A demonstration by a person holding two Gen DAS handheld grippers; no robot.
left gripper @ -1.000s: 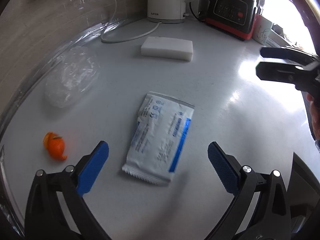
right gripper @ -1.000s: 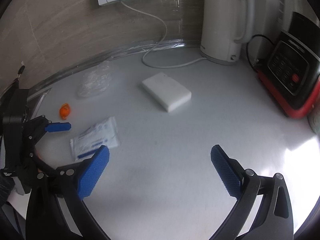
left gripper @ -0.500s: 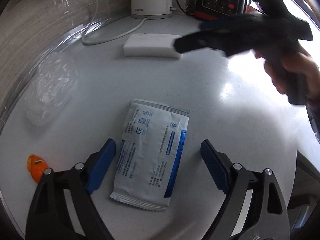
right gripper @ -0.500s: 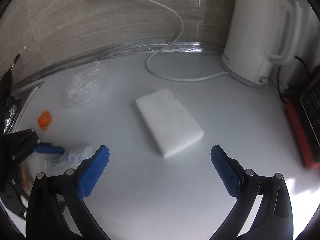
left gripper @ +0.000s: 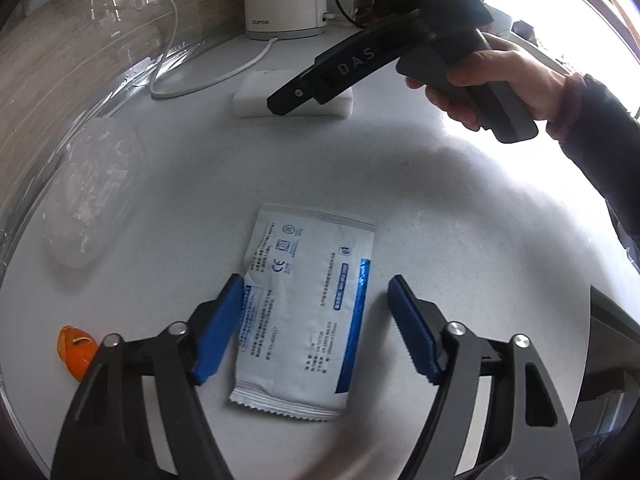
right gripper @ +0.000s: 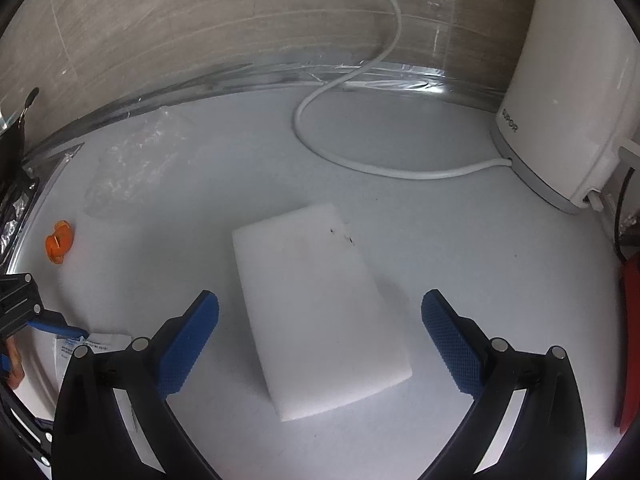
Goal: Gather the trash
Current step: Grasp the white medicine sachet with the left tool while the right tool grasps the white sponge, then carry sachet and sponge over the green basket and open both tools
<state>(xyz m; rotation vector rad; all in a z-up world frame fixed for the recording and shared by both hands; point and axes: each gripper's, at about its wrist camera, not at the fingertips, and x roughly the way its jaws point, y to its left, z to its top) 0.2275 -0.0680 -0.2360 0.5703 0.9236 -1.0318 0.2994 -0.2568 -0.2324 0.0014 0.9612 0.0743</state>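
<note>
We look down on a pale grey surface (left gripper: 460,208) that meets a wood-grain wall (right gripper: 200,28) along a strip of silvery tape. A white kettle (right gripper: 568,92) stands at the back, its white cord (right gripper: 360,160) looping over the surface. On the surface lie a white-and-blue wrapper (left gripper: 308,312), a crumpled clear plastic bag (left gripper: 92,196), an orange scrap (left gripper: 76,354) and a white foam block (right gripper: 316,312). Our left hand-held gripper (left gripper: 316,320) straddles the wrapper; its jaws have just been closing, the left pad at the wrapper's edge, the right still clear. Our right hand-held gripper (right gripper: 320,340) hangs wide open over the foam block, holding nothing.
</note>
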